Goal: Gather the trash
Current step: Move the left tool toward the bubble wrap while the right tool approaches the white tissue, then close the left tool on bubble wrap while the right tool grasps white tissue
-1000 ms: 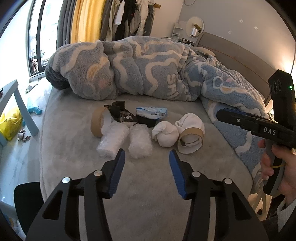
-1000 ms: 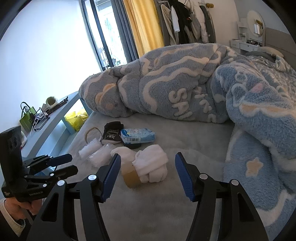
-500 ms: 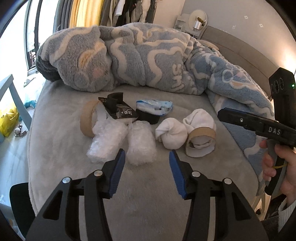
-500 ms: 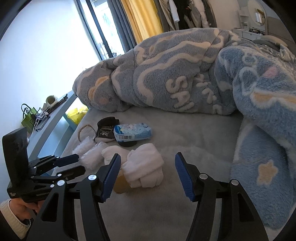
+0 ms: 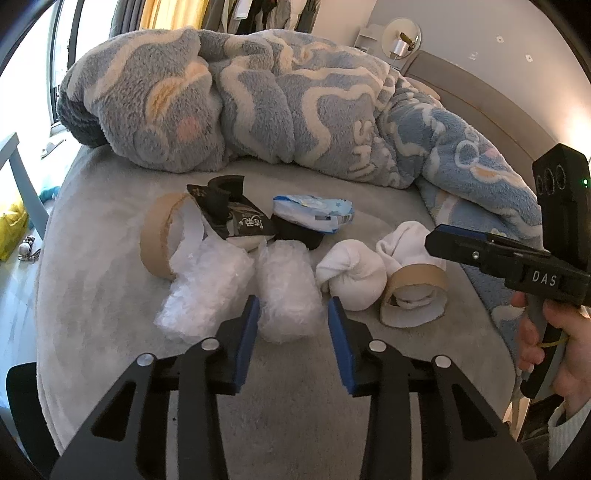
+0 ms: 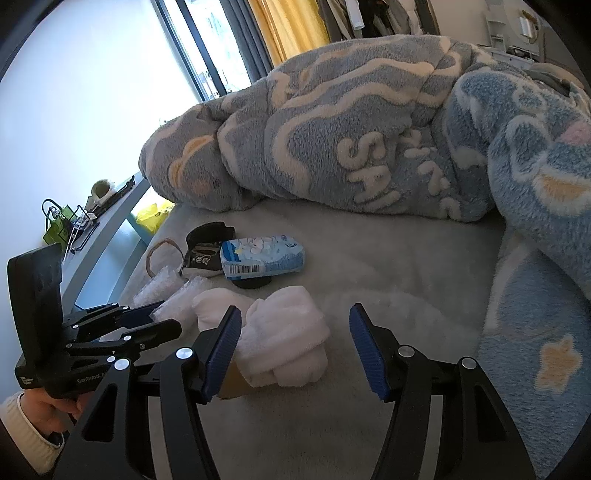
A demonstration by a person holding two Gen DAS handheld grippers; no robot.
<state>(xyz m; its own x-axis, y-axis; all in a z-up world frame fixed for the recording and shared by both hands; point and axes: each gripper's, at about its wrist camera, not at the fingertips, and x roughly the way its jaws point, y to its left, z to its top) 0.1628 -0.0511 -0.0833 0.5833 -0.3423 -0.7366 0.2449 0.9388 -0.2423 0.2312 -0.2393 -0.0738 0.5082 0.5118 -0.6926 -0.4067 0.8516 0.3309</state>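
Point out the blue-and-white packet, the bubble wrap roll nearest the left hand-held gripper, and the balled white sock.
Blue-and-white packet (image 6: pixel 262 256): right wrist view, middle of its printed face.
Bubble wrap roll (image 5: pixel 286 291): left wrist view, centre of the roll.
Balled white sock (image 5: pixel 351 273): left wrist view, middle of the ball.

Home bedroom: bed (image 5: pixel 110 295), fleece blanket (image 5: pixel 258 110), curtains (image 6: pixel 291 29).

bubble-wrap rolls (image 5: pixel 284 299): clear crinkly plastic, glossy | tape rings (image 5: pixel 159 236): brown cardboard, matt | balled socks (image 5: pixel 351 273): white knit cloth | tissue pack (image 6: pixel 262 254): shiny plastic film | blanket (image 5: pixel 258 110): fluffy fleece | bed cover (image 5: pixel 295 406): grey short-pile cloth | gripper pads (image 5: pixel 247 339): blue ribbed, arms matt blk plastic, metal screws
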